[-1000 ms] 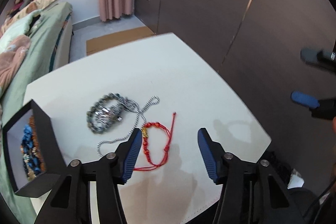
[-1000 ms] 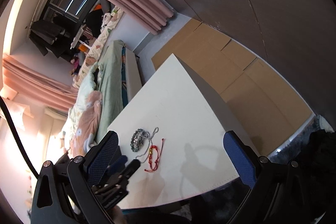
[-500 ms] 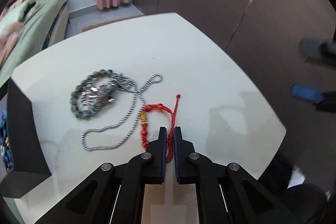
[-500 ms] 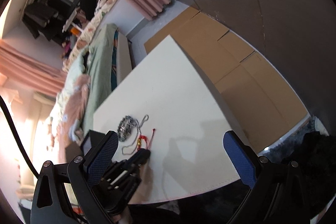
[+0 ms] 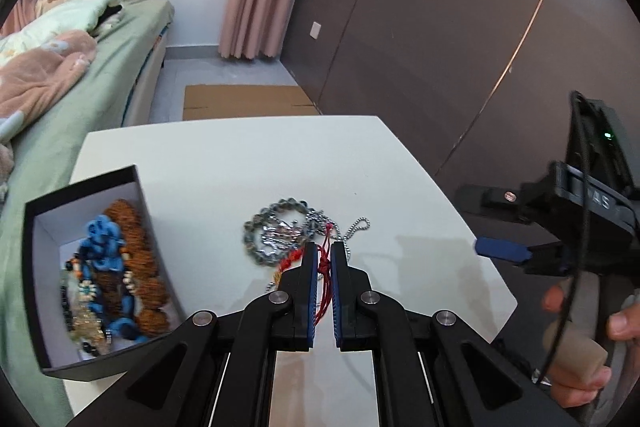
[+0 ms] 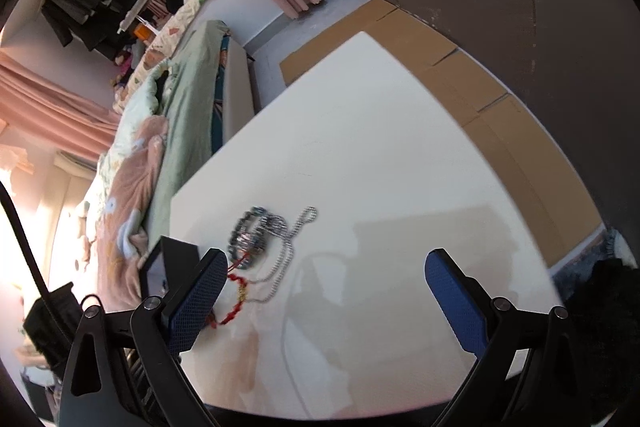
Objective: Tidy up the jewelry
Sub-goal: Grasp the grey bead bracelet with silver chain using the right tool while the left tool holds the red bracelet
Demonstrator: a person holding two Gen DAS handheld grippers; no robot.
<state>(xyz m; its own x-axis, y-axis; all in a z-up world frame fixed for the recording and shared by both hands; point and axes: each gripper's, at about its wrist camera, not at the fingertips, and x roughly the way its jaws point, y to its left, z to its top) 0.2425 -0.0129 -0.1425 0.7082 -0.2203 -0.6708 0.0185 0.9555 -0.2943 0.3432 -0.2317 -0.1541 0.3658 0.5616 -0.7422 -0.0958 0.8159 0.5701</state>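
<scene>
Left wrist view: the left gripper [image 5: 322,259] has its fingers [image 5: 310,279] nearly together, pinching the red bracelet [image 5: 325,267] just over the white desk [image 5: 240,163]. Beyond the tips lie a bead bracelet [image 5: 256,239] and a silver chain [image 5: 358,225], tangled together. At left, the black box [image 5: 34,267] holds blue beads [image 5: 102,239], brown beads [image 5: 138,247] and other pieces. Right wrist view: the right gripper [image 6: 324,275] hangs above the desk [image 6: 380,147], fingers [image 6: 456,301] wide apart, nothing between them; the red bracelet [image 6: 236,301] shows beside the left finger

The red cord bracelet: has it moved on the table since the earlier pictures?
Yes. The red cord bracelet, pinched by the left gripper, has been dragged toward the beaded bracelet, now overlapping it.
</scene>
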